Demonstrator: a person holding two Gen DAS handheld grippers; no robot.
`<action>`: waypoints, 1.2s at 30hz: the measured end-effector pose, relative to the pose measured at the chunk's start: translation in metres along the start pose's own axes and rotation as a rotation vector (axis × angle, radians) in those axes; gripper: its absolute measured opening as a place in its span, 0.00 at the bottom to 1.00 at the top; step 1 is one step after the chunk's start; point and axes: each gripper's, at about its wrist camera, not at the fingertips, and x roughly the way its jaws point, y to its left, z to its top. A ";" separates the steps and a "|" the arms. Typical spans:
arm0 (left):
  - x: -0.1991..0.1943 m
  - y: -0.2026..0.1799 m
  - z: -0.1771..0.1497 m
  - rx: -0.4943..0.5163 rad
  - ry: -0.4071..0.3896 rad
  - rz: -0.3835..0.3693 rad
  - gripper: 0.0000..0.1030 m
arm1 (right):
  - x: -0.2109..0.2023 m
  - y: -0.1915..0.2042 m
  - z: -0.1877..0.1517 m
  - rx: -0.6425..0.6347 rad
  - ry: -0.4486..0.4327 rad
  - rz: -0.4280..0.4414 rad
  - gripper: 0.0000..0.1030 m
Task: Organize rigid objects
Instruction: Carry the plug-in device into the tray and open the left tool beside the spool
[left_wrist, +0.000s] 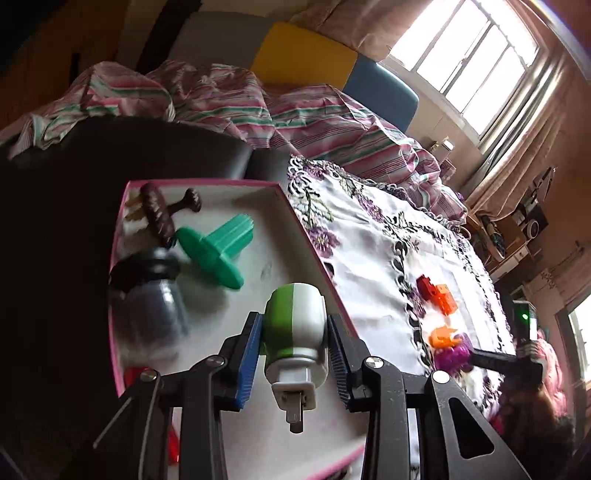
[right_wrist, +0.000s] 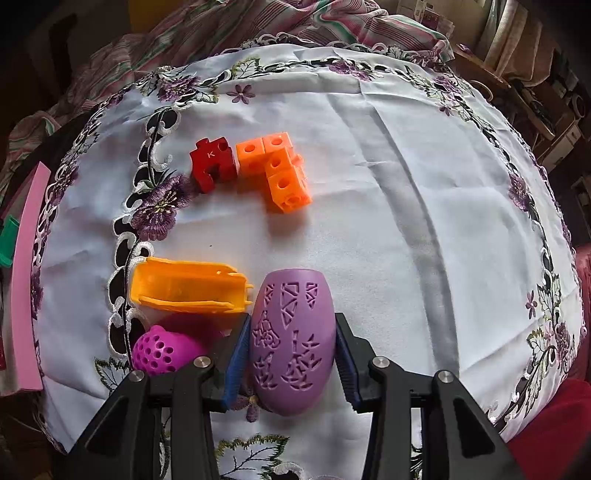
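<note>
My left gripper (left_wrist: 294, 334) is shut on a green and white plug-in device (left_wrist: 295, 332) and holds it over the pink-rimmed white box (left_wrist: 295, 218). In the box lie a green flanged part (left_wrist: 218, 247), a dark jar (left_wrist: 151, 295) and a brown piece (left_wrist: 159, 214). My right gripper (right_wrist: 291, 339) is shut on a purple carved egg-shaped object (right_wrist: 293, 339) on the embroidered white cloth (right_wrist: 406, 203). Beside it lie a magenta perforated ball (right_wrist: 162, 350) and an orange plastic piece (right_wrist: 188, 286). Farther off lie a red block (right_wrist: 212, 162) and orange linked cubes (right_wrist: 277, 170).
The box's pink rim (right_wrist: 27, 277) shows at the left edge of the right wrist view. A striped bedsheet (left_wrist: 258, 107) lies bunched behind the cloth. The right gripper also shows in the left wrist view (left_wrist: 509, 362) at the cloth's edge. Shelves with clutter (left_wrist: 517, 229) stand at the right.
</note>
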 end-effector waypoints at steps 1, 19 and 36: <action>0.005 -0.001 0.006 -0.001 -0.002 0.004 0.35 | 0.000 0.000 0.000 -0.001 0.000 0.001 0.42; 0.064 0.000 0.043 -0.019 0.012 0.155 0.45 | -0.001 -0.001 0.006 -0.025 -0.005 0.001 0.42; -0.009 -0.012 -0.018 0.044 -0.042 0.236 0.52 | -0.004 0.009 -0.004 -0.046 -0.014 -0.018 0.42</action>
